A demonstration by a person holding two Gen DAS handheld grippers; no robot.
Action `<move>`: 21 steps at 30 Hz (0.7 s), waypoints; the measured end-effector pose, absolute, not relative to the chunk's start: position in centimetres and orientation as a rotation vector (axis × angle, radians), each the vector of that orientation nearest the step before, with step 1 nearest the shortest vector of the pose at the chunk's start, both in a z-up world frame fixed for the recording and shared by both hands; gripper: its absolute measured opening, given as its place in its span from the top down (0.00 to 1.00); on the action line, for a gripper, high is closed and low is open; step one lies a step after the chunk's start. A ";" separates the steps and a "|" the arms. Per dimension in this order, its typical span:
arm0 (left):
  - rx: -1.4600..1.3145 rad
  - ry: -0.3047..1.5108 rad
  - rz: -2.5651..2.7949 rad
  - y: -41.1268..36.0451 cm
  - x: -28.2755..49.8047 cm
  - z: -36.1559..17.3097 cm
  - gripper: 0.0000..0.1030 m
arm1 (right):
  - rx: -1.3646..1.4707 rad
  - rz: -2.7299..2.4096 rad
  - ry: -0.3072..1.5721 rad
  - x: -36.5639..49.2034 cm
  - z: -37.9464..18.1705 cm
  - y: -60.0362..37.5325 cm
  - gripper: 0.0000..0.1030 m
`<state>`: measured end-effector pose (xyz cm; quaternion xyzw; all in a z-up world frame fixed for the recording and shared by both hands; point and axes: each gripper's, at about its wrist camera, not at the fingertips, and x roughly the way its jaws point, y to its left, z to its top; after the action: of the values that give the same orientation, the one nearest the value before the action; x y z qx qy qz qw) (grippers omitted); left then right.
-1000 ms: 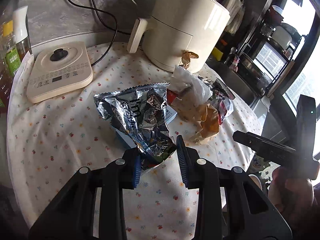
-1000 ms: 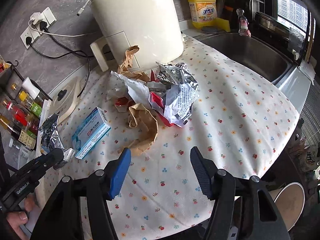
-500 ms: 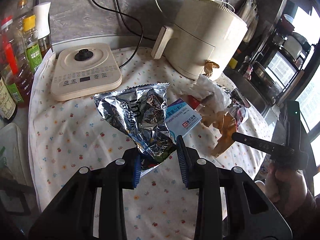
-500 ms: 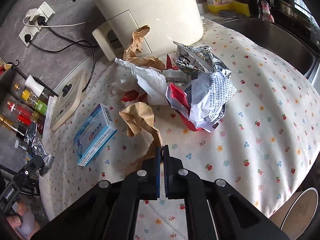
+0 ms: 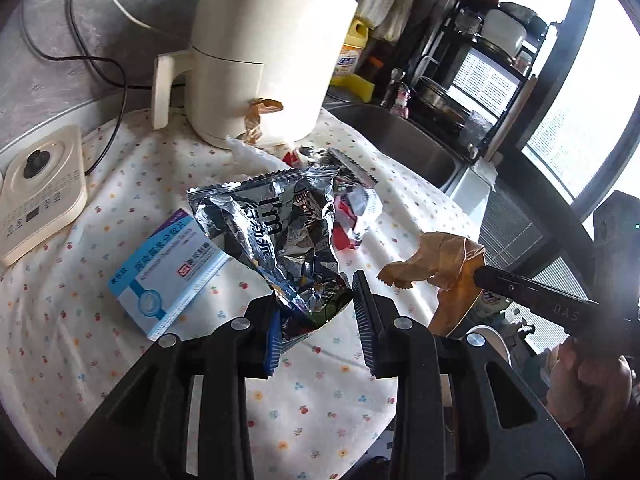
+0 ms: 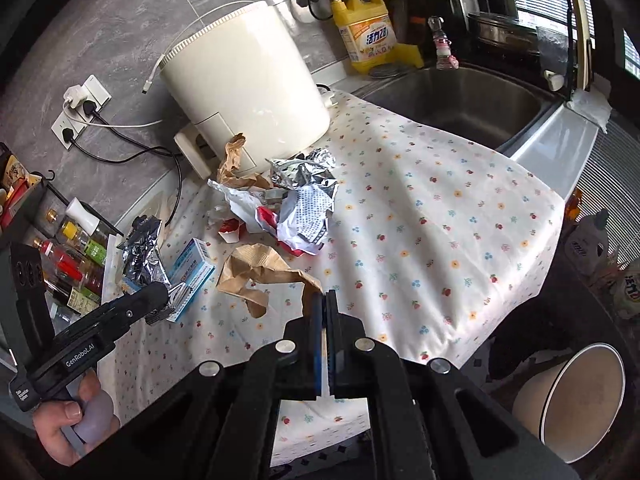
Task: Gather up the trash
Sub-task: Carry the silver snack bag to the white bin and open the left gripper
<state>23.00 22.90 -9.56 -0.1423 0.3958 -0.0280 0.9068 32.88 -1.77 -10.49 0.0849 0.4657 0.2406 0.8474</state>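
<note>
Trash: crumpled silver foil snack bag (image 5: 280, 236) and crumpled brown paper (image 6: 264, 276).
Left gripper (image 5: 316, 312): jaws part-spread, pinching the bag's lower corner; bag stands up and away from them.
Right gripper (image 6: 323, 304): jaws pressed together on the paper's tail.
Bin: round tan wastebasket (image 6: 576, 400) low on the right, nearer the right hand.

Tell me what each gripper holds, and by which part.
Left gripper: silver foil snack bag, by its lower corner. Right gripper: crumpled brown paper, by one end.
</note>
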 end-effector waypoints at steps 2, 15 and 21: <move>-0.266 0.817 -0.095 20.5 23.9 -9.3 0.69 | 0.195 0.463 0.968 32.6 -10.4 -4.6 0.97; -0.244 0.833 -0.264 2.0 25.3 -9.1 0.69 | 0.272 0.224 0.965 29.3 -11.7 -26.1 0.97; -0.227 0.871 -0.314 -5.9 25.1 -9.9 0.69 | 0.303 0.137 1.002 28.2 -13.6 -34.6 0.97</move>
<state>25.09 -5.86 -9.95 -0.1092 0.4194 -0.1509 0.8885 28.24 -34.63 -13.56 0.1445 0.4779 0.0655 0.8639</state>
